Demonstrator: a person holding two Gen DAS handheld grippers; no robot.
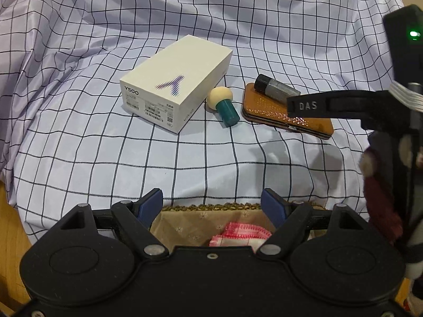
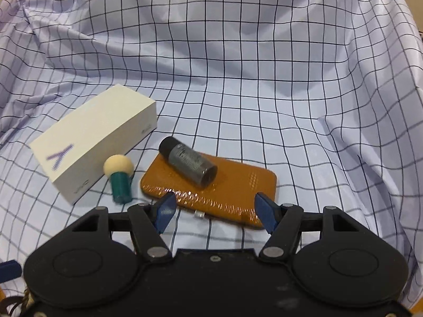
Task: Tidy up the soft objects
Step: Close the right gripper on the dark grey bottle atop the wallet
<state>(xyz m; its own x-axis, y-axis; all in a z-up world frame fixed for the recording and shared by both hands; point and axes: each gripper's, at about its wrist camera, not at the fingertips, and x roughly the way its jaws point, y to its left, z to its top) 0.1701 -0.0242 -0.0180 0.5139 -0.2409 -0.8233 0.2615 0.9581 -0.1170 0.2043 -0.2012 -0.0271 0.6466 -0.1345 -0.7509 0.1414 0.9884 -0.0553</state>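
My left gripper (image 1: 212,206) is open and empty, hanging over a woven basket (image 1: 185,227) with a beige liner. A pink and white cloth (image 1: 238,233) lies in the basket. On the checked sheet beyond are a cream sponge with a teal handle (image 1: 222,103) (image 2: 119,174) and a grey glitter bottle (image 1: 275,88) (image 2: 189,163) lying on an orange-brown case (image 1: 267,111) (image 2: 238,182). My right gripper (image 2: 215,211) is open with nothing between its blue pads, just above the near edge of the case. One of its black fingers (image 1: 306,105) reaches in from the right.
A white phone box (image 1: 177,84) (image 2: 92,142) lies left of the sponge. The checked sheet (image 2: 264,79) rises in folds at the back and sides. A dark red and cream fuzzy thing (image 1: 380,185) shows at the right edge, partly hidden. Wooden table (image 1: 10,224) shows at the left.
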